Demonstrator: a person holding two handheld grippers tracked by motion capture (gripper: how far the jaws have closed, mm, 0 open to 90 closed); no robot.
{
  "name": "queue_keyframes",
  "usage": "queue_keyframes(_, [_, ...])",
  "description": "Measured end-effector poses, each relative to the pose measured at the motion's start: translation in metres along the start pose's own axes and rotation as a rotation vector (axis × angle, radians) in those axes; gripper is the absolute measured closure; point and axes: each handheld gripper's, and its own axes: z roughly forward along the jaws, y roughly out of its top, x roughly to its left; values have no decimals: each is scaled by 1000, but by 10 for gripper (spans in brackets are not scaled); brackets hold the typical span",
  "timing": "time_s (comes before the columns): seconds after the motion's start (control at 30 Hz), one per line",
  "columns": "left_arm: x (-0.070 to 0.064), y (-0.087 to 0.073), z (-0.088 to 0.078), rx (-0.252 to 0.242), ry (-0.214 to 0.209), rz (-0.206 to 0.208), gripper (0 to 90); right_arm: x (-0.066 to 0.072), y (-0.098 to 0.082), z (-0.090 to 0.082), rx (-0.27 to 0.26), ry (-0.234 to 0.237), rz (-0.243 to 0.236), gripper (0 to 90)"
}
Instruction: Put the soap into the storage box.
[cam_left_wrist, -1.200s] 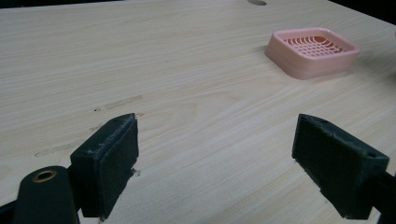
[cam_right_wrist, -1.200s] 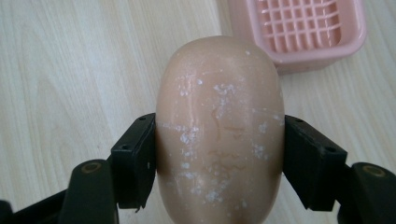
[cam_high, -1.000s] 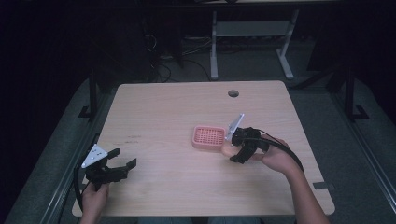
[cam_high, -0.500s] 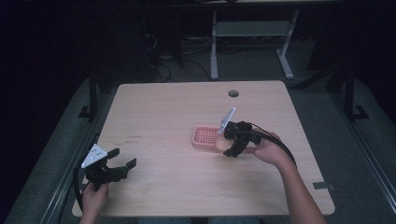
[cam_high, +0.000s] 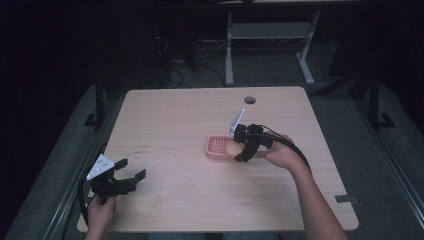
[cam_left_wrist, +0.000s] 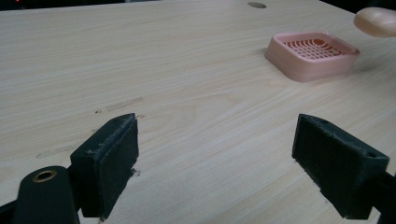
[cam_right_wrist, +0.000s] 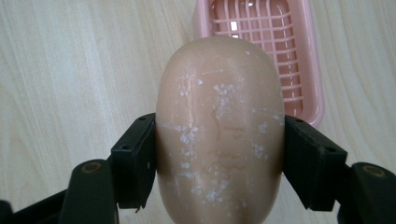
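Soap bar (cam_right_wrist: 219, 135): tan, oval, flecked with white.

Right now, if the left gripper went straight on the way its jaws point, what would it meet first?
Probably nothing soon: ahead of the left gripper lies bare wooden table. The pink soap dish sits off to the right of that line, though depth is hard to judge.

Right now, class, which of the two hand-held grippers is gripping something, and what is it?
The right hand-held gripper, over the pink dish: its jaws clamp a tan oval soap bar. The left hand-held gripper has jaws wide apart with bare table between.
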Motion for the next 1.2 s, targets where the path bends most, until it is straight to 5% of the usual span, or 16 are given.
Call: queue_keyframes(1.2, [2,1,1,-4,1,-6,143,-18,38,10,0,15,-39,321])
